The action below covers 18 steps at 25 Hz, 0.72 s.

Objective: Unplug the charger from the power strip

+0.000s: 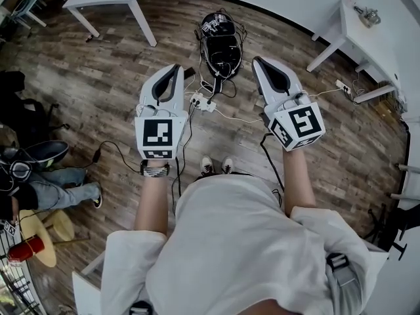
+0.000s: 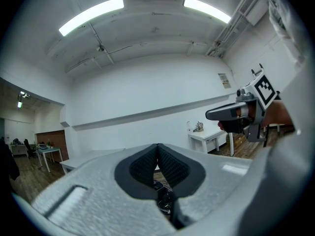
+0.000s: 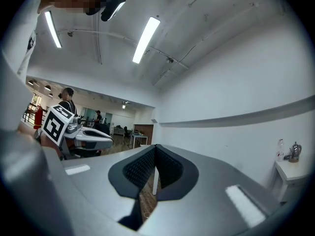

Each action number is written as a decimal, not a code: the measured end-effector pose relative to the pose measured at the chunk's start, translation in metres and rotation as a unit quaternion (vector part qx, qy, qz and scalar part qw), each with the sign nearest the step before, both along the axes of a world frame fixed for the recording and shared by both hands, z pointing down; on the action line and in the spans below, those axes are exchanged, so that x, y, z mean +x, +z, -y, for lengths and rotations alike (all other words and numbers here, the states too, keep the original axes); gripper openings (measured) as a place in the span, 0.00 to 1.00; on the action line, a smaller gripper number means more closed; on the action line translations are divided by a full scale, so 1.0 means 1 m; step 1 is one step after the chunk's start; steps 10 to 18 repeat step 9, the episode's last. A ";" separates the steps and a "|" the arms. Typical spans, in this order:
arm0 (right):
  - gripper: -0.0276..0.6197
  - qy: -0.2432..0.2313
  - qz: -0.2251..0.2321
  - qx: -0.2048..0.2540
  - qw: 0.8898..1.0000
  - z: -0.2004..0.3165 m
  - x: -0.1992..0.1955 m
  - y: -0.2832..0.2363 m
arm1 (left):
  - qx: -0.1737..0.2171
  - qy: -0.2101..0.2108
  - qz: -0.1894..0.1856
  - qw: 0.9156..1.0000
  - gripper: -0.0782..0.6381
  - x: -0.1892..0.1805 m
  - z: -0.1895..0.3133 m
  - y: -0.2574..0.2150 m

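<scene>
Tools, two, both held level over the floor (image 1: 98,90). Left tool (image 1: 176,67): jaws together, empty. Power strip (image 1: 205,103): lay on the floor below and between the tools, just right of the left tool's tip, long axis crosswise. The charger (image 1: 196,100) appeared plugged in at its left end. Right tool (image 1: 258,62): jaws together, empty, farther off. Left hand judged nearer.

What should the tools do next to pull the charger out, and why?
Probably lower toward the power strip on the floor. The left tool and right tool are both shut, empty and pointing level, well above it.
</scene>
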State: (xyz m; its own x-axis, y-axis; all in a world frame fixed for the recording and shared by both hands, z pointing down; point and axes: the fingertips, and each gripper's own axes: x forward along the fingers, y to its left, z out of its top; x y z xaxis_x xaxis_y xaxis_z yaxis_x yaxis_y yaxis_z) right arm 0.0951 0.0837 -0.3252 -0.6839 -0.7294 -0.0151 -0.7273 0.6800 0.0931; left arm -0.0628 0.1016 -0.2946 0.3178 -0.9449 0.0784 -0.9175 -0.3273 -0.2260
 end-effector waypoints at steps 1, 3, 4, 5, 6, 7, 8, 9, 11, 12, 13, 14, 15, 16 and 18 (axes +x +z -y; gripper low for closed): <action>0.04 0.000 0.000 -0.001 1.000 0.000 0.000 0.001 | -0.001 0.000 0.000 1.000 0.12 0.001 0.000 0.002; 0.04 0.001 -0.002 -0.002 1.000 0.002 0.000 0.003 | -0.004 0.001 -0.001 1.000 0.12 0.002 0.002 0.004; 0.04 0.001 -0.003 -0.002 1.000 0.002 0.000 0.003 | -0.004 0.001 -0.002 1.000 0.12 0.002 0.003 0.004; 0.04 0.001 -0.005 -0.002 1.000 0.003 0.000 0.003 | -0.005 0.001 -0.002 1.000 0.12 0.002 0.004 0.005; 0.04 0.001 -0.006 -0.002 1.000 0.004 0.000 0.003 | -0.006 0.000 -0.003 1.000 0.12 0.002 0.005 0.005; 0.04 0.001 -0.008 -0.002 1.000 0.004 0.000 0.004 | -0.006 0.000 -0.003 1.000 0.12 0.002 0.005 0.005; 0.04 0.001 -0.009 -0.003 1.000 0.005 0.000 0.004 | -0.006 0.000 -0.003 1.000 0.12 0.002 0.006 0.006; 0.04 0.001 -0.010 -0.003 1.000 0.005 0.000 0.004 | -0.006 0.000 -0.003 1.000 0.12 0.002 0.007 0.006; 0.04 0.001 -0.010 -0.003 1.000 0.005 0.000 0.004 | -0.006 0.000 -0.003 1.000 0.12 0.002 0.007 0.006; 0.04 0.001 -0.010 -0.003 1.000 0.005 0.000 0.004 | -0.006 0.000 -0.003 1.000 0.12 0.002 0.007 0.006; 0.04 0.001 -0.010 -0.003 1.000 0.005 0.000 0.004 | -0.006 0.000 -0.003 1.000 0.12 0.002 0.007 0.006; 0.04 0.001 -0.010 -0.003 1.000 0.005 0.000 0.004 | -0.006 0.000 -0.003 1.000 0.12 0.002 0.007 0.006; 0.04 0.001 -0.010 -0.003 1.000 0.005 0.000 0.004 | -0.006 0.000 -0.003 1.000 0.12 0.002 0.007 0.006; 0.04 0.001 -0.010 -0.003 1.000 0.005 0.000 0.004 | -0.006 0.000 -0.003 1.000 0.12 0.002 0.007 0.006; 0.04 0.001 -0.010 -0.003 1.000 0.005 0.000 0.004 | -0.006 0.000 -0.003 1.000 0.12 0.002 0.007 0.006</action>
